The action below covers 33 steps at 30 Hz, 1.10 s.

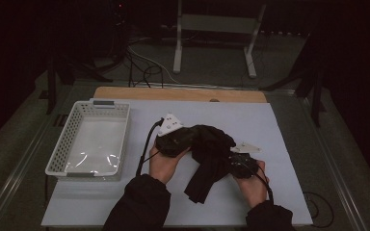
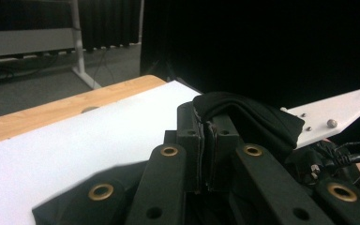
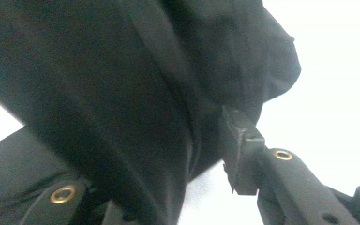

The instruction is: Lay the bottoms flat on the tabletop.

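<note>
Two grippers worked one black cloth (image 1: pixel 207 154) above the desk (image 1: pixel 279 125): the left gripper (image 2: pixel 205 140) had its jaws clamped on a fold, the right gripper (image 3: pixel 168 154) stood partly open around fabric. Loose cloth could slip free.

black cloth (image 1: pixel 209 156) | bunched, lifted | one end drooping onto white mat

A dim lab or studio is showing here: black curtains (image 1: pixel 347 29) and a metal stand (image 1: pixel 217 33) are standing behind the white-covered table (image 1: pixel 270 125), cables (image 1: pixel 144 67) trailing beyond it.
</note>
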{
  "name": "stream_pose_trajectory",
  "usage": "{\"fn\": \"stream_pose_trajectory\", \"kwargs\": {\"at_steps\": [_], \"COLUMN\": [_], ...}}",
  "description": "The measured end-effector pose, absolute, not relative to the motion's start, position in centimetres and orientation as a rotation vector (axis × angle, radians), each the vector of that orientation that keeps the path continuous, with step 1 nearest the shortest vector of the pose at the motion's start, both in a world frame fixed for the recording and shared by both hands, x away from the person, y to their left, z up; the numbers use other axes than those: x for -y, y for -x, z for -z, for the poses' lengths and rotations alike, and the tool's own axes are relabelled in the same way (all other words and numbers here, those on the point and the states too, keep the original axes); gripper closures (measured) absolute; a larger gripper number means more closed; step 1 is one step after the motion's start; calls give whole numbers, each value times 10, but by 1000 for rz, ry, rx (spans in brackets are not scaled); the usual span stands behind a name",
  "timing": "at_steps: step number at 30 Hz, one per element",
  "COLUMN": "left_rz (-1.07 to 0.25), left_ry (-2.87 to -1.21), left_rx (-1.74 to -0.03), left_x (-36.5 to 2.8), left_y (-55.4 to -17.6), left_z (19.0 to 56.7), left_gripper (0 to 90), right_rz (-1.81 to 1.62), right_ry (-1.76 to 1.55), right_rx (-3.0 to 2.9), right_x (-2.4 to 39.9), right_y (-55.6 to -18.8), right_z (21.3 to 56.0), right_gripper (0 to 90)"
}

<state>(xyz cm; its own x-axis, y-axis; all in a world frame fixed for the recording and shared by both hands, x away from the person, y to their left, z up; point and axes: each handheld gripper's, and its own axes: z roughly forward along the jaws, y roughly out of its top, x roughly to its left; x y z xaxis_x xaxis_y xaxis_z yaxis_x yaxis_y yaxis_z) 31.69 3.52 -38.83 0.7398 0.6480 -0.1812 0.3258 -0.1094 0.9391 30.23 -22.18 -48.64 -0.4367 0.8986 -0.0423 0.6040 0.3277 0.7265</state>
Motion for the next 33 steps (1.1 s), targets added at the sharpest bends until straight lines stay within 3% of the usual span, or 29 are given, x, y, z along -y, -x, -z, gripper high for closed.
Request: {"fn": "stream_pose_trajectory", "kwargs": {"at_steps": [17, 33], "left_rz": [-342, -323], "left_ry": [-1641, -1681], "left_rx": [-848, -959], "left_x": [-66, -75], "left_y": [-322, -339], "left_z": [382, 401], "left_gripper": [866, 864], "right_rz": [-924, -969], "right_ry": [-1415, -1466], "right_rx": [-2165, -2065], "right_x": [245, 275], "right_y": [-310, -313], "right_z": [491, 478], "right_gripper": [854, 844]}}
